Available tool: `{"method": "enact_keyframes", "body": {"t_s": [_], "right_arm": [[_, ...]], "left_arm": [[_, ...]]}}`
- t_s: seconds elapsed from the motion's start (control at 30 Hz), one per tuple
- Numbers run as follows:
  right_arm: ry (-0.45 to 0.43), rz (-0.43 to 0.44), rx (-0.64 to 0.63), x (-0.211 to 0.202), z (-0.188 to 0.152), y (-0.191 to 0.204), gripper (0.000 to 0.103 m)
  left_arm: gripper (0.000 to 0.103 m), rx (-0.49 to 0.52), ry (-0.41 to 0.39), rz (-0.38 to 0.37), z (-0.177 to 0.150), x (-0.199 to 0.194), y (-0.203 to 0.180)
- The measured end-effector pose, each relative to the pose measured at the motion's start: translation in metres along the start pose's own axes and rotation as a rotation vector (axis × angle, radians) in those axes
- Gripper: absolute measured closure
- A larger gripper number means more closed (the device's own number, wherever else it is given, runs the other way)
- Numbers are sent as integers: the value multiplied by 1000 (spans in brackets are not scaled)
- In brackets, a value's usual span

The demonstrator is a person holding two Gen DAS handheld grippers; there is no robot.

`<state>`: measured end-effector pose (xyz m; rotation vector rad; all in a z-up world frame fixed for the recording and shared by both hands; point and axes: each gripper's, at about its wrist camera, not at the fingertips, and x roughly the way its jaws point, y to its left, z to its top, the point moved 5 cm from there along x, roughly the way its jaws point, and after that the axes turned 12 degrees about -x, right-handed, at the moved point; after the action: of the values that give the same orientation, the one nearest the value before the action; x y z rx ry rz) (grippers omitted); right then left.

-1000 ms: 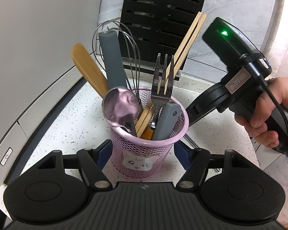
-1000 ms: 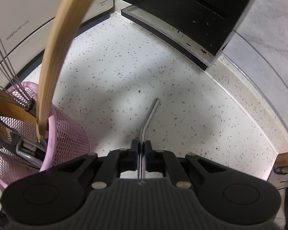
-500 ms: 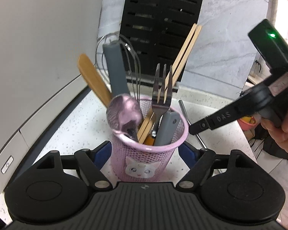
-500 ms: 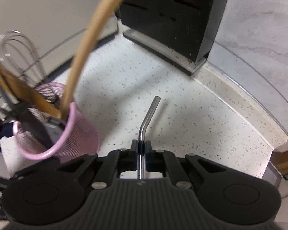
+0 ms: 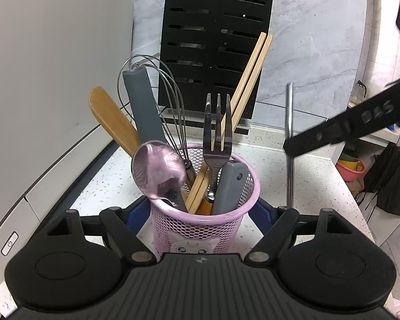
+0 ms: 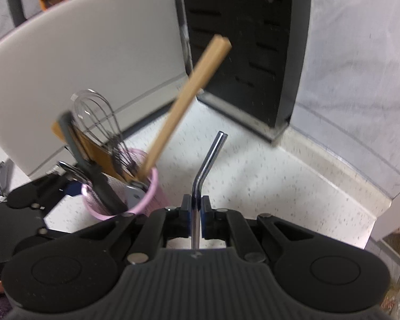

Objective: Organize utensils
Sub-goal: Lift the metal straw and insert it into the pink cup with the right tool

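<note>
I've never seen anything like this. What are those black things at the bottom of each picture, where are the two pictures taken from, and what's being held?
There is no robot here: a person holds a two-finger gripper in each hand, and each gripper carries a wide-angle camera looking out along its fingers. The black shapes at the bottom are the grippers' own bodies.

The left camera shows the left gripper with its fingers on either side of a pink mesh cup, which stands on a speckled countertop. In the cup are a fork, spoon, whisk, chopsticks and a wooden spatula. Whether the fingers touch the cup is unclear.

The right camera shows the right gripper shut on a bent metal straw, held up beside the cup. Behind stands a black knife block.
</note>
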<state>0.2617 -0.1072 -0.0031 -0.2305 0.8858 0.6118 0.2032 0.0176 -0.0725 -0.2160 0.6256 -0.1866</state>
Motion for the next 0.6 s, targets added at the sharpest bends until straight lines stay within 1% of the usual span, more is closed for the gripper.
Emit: {"method": "enact_keyframes", "body": {"t_s": [0.17,0.37,0.6], "right_arm": [[-73,-22,-35,-21,6,4,100],[-156,-16,-26,-51,10,0,100],[-301,-1,-54,-101,25,7,100]], "left_arm": [[11,16,21,-21,1,2,-4],[11,36,35,-45,-4,-2,-11],[11,49,54,-59,-5,0,-19]]}}
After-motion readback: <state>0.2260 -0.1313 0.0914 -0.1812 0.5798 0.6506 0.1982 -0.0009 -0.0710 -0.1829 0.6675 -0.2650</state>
